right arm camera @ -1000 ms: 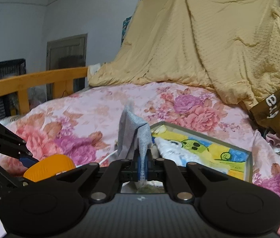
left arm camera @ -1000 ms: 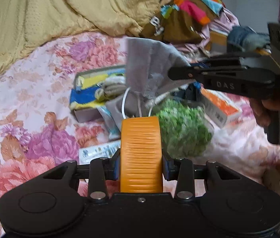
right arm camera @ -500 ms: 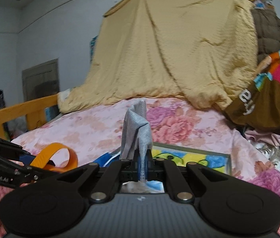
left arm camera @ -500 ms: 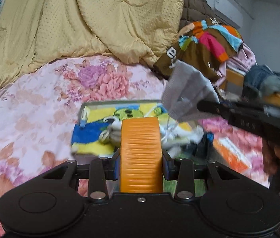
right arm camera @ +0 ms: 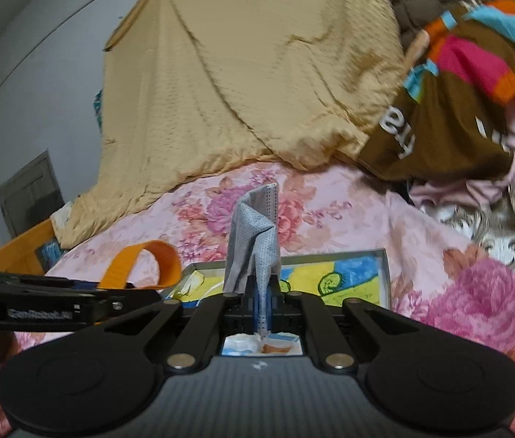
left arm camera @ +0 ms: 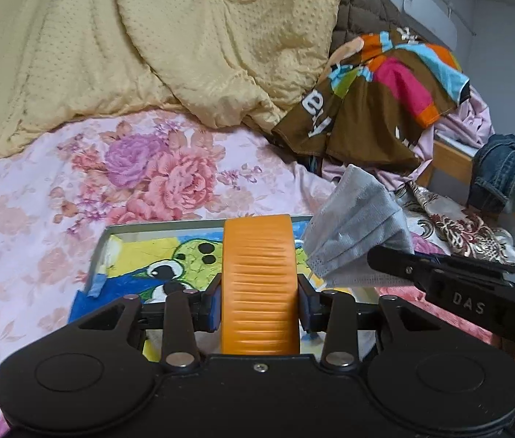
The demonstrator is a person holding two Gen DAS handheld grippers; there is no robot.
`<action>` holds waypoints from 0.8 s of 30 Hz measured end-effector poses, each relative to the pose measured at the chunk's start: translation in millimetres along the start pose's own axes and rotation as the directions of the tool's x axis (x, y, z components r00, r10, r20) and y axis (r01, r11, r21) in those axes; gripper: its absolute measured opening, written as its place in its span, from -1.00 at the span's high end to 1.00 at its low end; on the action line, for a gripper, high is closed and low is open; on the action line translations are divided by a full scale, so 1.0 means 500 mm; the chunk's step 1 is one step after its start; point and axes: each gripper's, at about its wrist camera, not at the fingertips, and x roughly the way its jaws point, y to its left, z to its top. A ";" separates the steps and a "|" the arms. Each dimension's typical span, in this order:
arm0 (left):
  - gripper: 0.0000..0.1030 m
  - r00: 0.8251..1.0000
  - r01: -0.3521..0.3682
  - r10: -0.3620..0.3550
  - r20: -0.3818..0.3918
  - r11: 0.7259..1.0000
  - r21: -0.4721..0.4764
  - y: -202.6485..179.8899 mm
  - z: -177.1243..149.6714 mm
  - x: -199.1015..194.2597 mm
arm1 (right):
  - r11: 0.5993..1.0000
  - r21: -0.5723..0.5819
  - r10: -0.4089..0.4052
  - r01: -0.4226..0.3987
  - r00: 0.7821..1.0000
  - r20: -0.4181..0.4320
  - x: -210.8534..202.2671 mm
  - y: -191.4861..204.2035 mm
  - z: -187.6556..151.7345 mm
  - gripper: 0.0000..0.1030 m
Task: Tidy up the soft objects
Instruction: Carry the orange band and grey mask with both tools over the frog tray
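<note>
Since a second ago you've raised both tools, so the cartoon-printed tray [left arm camera: 119,252] now fills the view below. Your right tool [right arm camera: 262,304] pinches the grey face mask [right arm camera: 254,244] above the tray; your left tool [left arm camera: 259,304] clamps the orange band [left arm camera: 257,284] beside it, over the floral bed [left arm camera: 38,197].

Tray [left arm camera: 137,227] on bedsheet [left arm camera: 38,197], ahead of jaws; quilt [left arm camera: 148,36] behind tray; clothes pile [left arm camera: 385,91] right of quilt.
</note>
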 end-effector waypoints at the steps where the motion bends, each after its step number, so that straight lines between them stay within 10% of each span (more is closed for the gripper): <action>1: 0.21 1.000 0.000 0.000 -0.012 1.000 0.000 -0.003 0.004 0.015 | 1.000 0.015 0.000 0.001 1.000 -0.007 0.005 -0.007 0.000 0.92; 24: 0.21 0.973 -0.086 0.100 -0.208 0.993 0.080 -0.070 -0.008 0.218 | 0.975 0.202 -0.062 0.097 0.983 -0.174 0.074 -0.122 -0.037 0.78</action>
